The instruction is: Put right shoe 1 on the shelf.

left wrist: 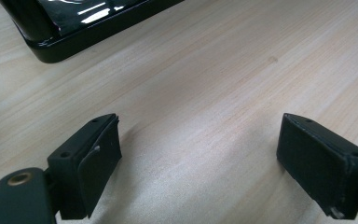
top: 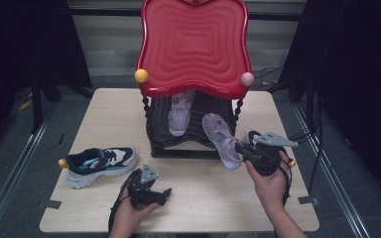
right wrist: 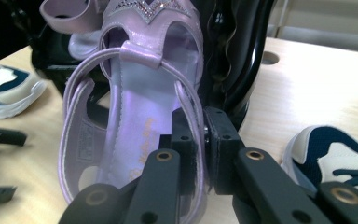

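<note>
Now right claw (right wrist: 200,140) clamping lilac sandal (right wrist: 130,116), rack (top: 193,144) nearby

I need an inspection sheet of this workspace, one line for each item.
Surface: pale wooden table, bare in front.
Job's things: purple sandal held at the black rack; second purple sandal on the rack.
Clutter: blue-white sneaker at the left; another sneaker by the right gripper.
Grippers: left gripper open over the table; right gripper shut on the sandal's side.
Cables: black cable by the left hand.
Surroundings: red tray top; dark curtains.
</note>
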The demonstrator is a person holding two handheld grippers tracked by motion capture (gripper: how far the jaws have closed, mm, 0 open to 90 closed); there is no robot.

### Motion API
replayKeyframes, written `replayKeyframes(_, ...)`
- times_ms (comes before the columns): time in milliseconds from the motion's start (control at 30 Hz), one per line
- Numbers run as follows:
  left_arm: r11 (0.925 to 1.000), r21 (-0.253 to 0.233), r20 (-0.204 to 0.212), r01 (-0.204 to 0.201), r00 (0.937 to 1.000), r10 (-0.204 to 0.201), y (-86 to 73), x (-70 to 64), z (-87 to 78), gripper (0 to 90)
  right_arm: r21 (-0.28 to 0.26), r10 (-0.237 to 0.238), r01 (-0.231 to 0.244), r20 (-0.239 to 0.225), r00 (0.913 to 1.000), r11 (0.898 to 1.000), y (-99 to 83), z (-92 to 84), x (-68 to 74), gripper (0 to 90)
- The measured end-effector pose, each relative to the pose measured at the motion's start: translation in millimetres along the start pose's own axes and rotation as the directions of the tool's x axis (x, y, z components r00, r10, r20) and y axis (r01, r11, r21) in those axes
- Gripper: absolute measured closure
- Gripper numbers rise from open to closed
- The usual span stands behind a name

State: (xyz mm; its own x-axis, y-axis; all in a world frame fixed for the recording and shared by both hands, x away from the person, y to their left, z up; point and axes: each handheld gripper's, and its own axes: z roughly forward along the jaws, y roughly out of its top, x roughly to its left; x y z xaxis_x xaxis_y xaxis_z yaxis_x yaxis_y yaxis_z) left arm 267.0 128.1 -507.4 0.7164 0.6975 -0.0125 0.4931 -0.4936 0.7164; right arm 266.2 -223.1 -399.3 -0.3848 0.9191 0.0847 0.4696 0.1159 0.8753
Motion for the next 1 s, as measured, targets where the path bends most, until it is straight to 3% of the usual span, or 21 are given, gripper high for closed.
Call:
replayKeyframes(400, 1.0, 0.0, 0.0, -0.001, 1.0, 0.001, 0.1, 0.0, 0.1, 13.0, -0.061, 0.034, -0.029, 0.081, 0.9961, 0.998, 5.1, 14.1, 8.5, 82.8)
replayKeyframes(767, 1.0, 0.002, 0.001, -0.003, 1.0, 0.003, 0.6, 0.1, 0.6, 13.0, -0.088, 0.04, -0.026, 0.16, 0.9863, 0.996, 9.7, 29.5, 20.9, 82.9)
replayKeyframes(1000, 1.0, 0.002, 0.005, -0.002, 1.0, 0.002, 0.9, 0.2, 1.0, 13.0, -0.122, 0.079, -0.055, 0.202, 0.9763, 0.991, 18.2, 39.7, 32.4, 82.9)
